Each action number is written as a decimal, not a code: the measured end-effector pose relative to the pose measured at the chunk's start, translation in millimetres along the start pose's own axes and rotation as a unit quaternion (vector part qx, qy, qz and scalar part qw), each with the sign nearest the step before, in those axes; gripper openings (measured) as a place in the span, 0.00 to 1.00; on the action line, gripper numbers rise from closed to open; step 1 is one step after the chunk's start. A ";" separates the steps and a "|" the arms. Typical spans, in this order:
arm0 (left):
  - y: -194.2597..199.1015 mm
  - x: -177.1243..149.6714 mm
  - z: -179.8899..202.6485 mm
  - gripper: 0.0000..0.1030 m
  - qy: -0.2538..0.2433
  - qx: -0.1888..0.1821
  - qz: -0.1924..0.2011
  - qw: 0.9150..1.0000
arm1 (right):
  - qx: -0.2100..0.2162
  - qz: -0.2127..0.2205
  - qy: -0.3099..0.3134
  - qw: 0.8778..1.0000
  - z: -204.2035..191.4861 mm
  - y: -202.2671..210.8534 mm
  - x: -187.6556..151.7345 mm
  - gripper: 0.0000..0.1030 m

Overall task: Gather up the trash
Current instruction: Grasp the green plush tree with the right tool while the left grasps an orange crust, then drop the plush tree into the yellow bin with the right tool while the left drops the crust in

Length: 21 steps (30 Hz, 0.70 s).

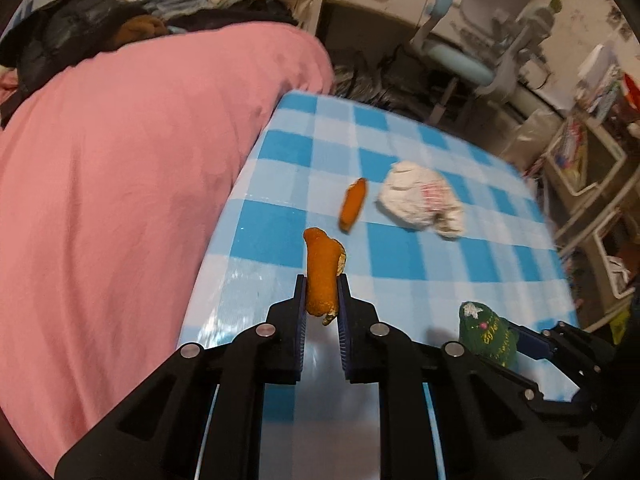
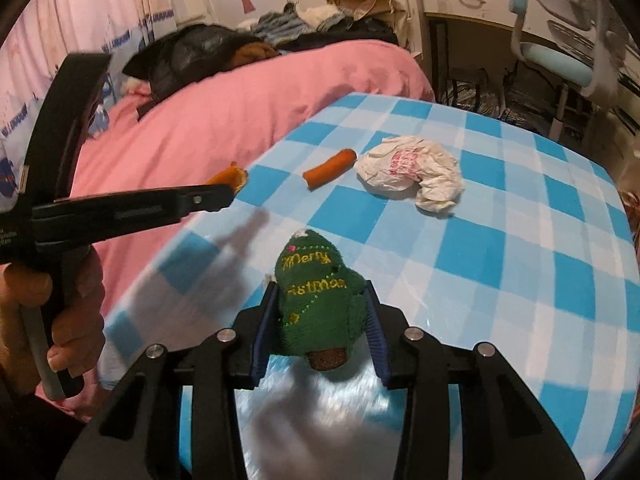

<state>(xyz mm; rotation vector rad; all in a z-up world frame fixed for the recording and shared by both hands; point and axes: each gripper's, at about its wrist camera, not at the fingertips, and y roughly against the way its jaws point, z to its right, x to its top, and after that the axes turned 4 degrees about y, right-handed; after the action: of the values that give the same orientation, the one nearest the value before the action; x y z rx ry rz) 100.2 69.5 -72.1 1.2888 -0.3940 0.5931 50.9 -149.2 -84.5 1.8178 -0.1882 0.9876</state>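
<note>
1. Bed with pink cover (image 1: 132,184): fills the left of the scene, hard against the table's left edge. Dark clothing is heaped at its far end. Not part of the job.

2. Table, blue-and-white checked cloth (image 1: 460,276): the work surface, with the loose litter lying toward its far half, within reach of both tools.

3. Crumpled white bag (image 1: 420,200): far centre-right on the cloth, lying flat and untouched. Probably trash not yet collected.

4. Green plush Christmas tree (image 2: 316,300): near centre in the right wrist view, clamped between the blue pads of the right gripper (image 2: 318,320), trunk end toward the camera. It looks raised off the cloth, though contact below cannot be ruled out. Held, presumably, for carrying off with the litter.

5. Orange peel, larger piece (image 1: 320,276): pinched upright in the left gripper (image 1: 322,300), jaws nearly together on it. It sits over the table's near left part, apparently lifted clear for disposal.

6. Orange peel, smaller piece (image 1: 352,204): on the cloth just left of the bag, apart from it, untouched.

7. Hand (image 2: 60,300): seen at the left of the right wrist view, gripping the left tool's handle.
</note>
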 end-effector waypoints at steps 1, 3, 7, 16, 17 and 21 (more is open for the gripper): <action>8.9 -3.2 1.4 0.13 -0.002 -0.005 0.006 1.000 | 0.005 0.004 -0.003 1.000 -1.4 4.9 -2.3 0.39; 29.7 -12.2 5.2 0.13 -0.007 -0.013 0.019 1.000 | 0.015 0.013 -0.007 1.000 -9.3 18.4 -10.4 0.39; 58.1 -32.5 10.5 0.13 -0.019 -0.009 0.028 0.999 | 0.024 0.020 0.000 1.000 -26.0 37.0 -24.9 0.39; 98.9 -70.9 5.7 0.13 -0.017 0.011 0.033 0.999 | 0.045 0.006 0.005 0.999 -58.9 64.7 -74.8 0.39; 102.6 -74.1 5.5 0.13 -0.016 0.012 0.035 0.999 | 0.046 -0.002 0.008 0.999 -63.4 65.4 -82.2 0.39; 114.4 -86.4 6.7 0.13 -0.020 0.013 0.039 0.999 | 0.054 -0.031 0.015 0.998 -78.5 66.2 -110.0 0.40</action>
<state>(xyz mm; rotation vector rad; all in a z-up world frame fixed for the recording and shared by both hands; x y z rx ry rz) -37.7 65.2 -32.4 1.3150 -0.4726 0.6416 -98.4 -148.2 -103.0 1.8937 -0.0605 0.9982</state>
